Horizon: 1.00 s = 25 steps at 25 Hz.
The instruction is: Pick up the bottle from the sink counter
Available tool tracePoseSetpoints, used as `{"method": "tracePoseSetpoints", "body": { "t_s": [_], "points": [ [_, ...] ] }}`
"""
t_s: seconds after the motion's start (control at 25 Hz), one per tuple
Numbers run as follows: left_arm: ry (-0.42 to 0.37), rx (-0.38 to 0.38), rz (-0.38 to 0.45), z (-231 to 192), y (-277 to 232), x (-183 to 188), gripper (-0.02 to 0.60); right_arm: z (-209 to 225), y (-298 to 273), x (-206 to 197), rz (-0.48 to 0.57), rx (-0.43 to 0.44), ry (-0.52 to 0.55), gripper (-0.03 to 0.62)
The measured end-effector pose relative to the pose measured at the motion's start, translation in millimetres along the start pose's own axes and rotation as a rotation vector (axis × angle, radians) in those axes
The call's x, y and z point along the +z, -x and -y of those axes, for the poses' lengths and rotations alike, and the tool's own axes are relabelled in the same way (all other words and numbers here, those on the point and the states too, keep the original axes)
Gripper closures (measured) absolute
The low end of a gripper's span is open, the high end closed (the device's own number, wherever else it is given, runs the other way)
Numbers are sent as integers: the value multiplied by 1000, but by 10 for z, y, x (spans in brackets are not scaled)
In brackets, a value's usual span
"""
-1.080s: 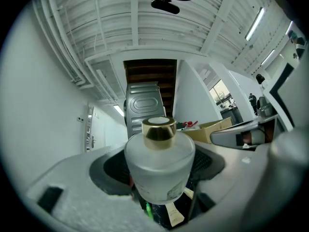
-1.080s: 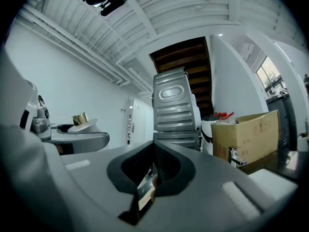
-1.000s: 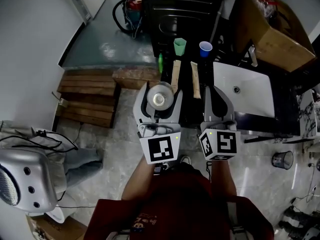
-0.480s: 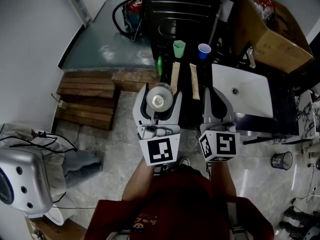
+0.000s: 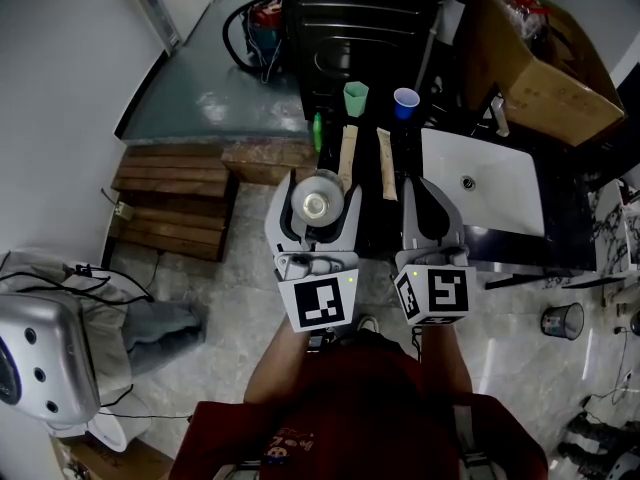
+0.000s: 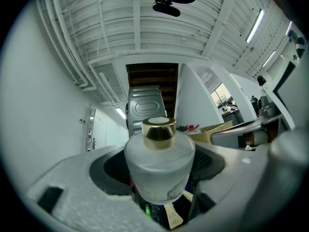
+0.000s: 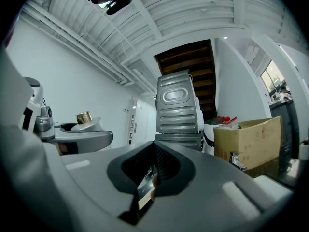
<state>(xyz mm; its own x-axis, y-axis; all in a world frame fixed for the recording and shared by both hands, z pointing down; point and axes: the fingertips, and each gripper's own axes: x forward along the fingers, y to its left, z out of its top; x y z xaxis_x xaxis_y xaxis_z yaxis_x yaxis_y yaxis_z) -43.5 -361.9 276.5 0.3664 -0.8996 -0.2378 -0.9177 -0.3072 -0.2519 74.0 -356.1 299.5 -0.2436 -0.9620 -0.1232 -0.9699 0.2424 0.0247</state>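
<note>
Jaws of the left gripper [image 5: 318, 190] stand wide, clamped on the bottle [image 6: 159, 164], a frosted one with a gold cap. It is held upright over the near edge of the dark counter [image 5: 375, 223], left of the sink [image 5: 500, 193]. Jaws of the right gripper [image 7: 153, 172] are together and hold nothing; it hangs just beside the left.

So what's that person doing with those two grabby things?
A person holds a gripper in each hand by the sink counter. The left gripper is clamped on a frosted bottle with a gold cap, held up clear of the counter. The right gripper is shut and empty beside it.
</note>
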Motion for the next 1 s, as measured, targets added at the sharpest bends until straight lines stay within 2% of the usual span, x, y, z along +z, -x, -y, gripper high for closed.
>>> {"method": "tracePoseSetpoints", "body": {
  "t_s": [0.44, 0.56, 0.72, 0.88, 1.0],
  "points": [
    [30, -5, 0, 49, -65, -24, 244, 41, -30, -22, -9, 2, 8, 592],
    [61, 5, 3, 43, -78, -30, 244, 28, -48, -28, -11, 11, 11, 592],
    [40, 0, 1, 39, -83, -11, 244, 8, -55, -25, -12, 25, 21, 592],
    [95, 21, 12, 28, -70, -8, 244, -8, -49, -23, -12, 29, 21, 592],
    [52, 7, 7, 33, -66, 2, 245, -16, -47, -21, -13, 32, 22, 592]
  ]
}}
